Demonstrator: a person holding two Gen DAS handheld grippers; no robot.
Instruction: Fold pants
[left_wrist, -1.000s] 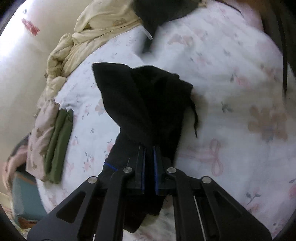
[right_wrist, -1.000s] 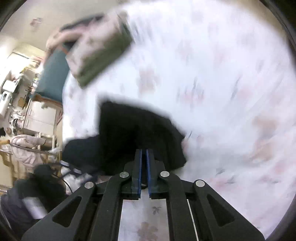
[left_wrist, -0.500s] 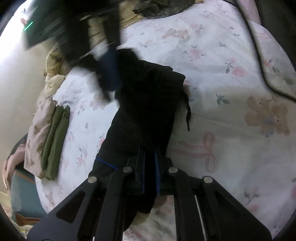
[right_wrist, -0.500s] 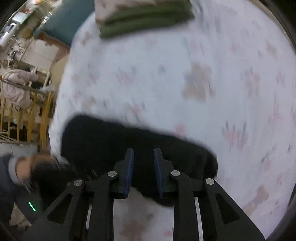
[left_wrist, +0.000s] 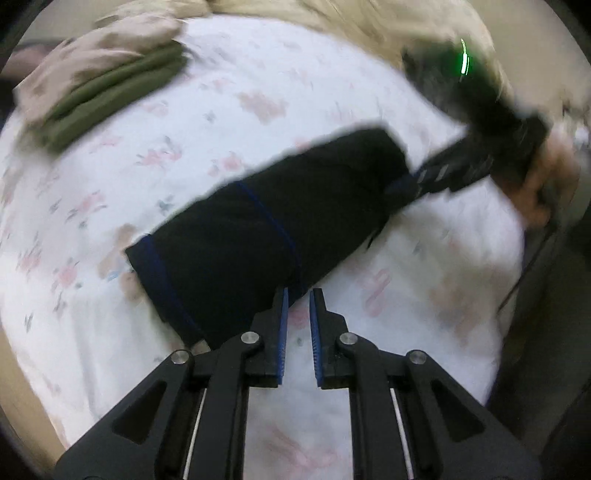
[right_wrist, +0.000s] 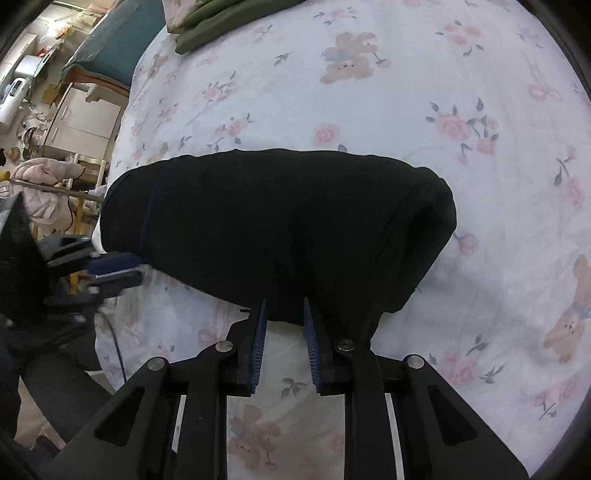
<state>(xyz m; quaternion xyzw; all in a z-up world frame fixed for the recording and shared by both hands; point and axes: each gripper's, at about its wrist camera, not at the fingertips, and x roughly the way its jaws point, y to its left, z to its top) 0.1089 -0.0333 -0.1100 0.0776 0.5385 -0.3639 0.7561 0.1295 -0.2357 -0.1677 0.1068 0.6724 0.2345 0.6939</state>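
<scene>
The black pants (left_wrist: 258, 236) with thin blue stitching lie as a folded bundle on the floral bedsheet (left_wrist: 229, 96). My left gripper (left_wrist: 297, 295) hovers at the bundle's near edge, jaws a little apart with only sheet between them. In the right wrist view the pants (right_wrist: 277, 221) fill the middle. My right gripper (right_wrist: 284, 306) is open, its tips at the cloth's near edge, pads not pressing on it. The right gripper (left_wrist: 443, 173), held by a hand (left_wrist: 535, 188), shows blurred at the pants' far end. The left gripper (right_wrist: 110, 269) appears blurred at the left.
Folded green clothes (left_wrist: 110, 88) (right_wrist: 221, 18) lie on a floral cloth near the bed's edge. A cream blanket (left_wrist: 332, 14) is bunched behind. Beyond the bed's left edge stand a teal seat (right_wrist: 110, 37) and cluttered furniture (right_wrist: 74, 118).
Both grippers have let go of the pants, which now lie flat and folded. The left gripper rolled and drew back to the bundle's edge. The right jaws opened and sank toward the cloth.
</scene>
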